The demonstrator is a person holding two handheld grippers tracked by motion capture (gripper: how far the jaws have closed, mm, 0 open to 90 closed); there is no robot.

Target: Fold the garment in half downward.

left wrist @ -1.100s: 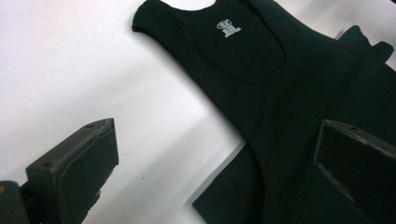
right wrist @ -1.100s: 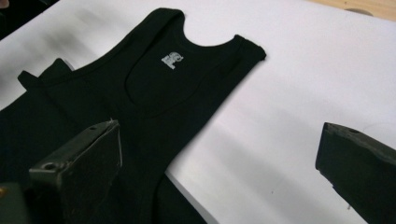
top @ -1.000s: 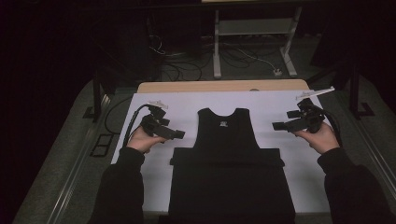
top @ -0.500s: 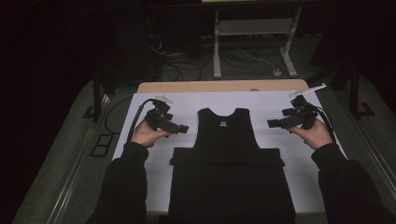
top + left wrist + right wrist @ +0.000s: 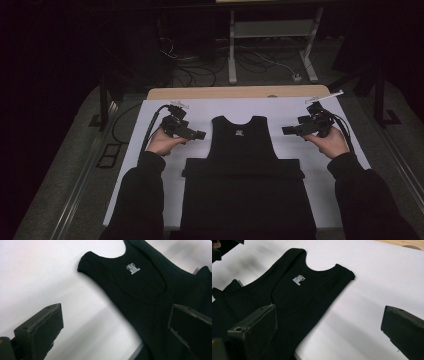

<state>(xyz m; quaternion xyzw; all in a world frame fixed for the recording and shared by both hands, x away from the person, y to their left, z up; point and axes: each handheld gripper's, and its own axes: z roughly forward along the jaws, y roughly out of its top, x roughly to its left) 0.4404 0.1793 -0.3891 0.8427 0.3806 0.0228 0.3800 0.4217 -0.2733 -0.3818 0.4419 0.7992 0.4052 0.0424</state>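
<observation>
My worktop (image 5: 240,93) carries a white sheet (image 5: 150,165) (bare wood shows along its far edge), and my black tank top (image 5: 245,170) lies flat on it.

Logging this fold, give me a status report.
Left gripper open, right gripper open, both flanking the vest. Vest flat on white sheet, bottom folded up, untouched. Nothing in the way.

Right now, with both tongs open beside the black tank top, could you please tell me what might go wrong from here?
1. The tank top has its lower part folded up; a one-sided pull could undo that fold.
2. The left tongs and right tongs sit beside the shoulder straps; uneven grasps might skew the garment.
3. A deep pinch could catch the white sheet too.
</observation>
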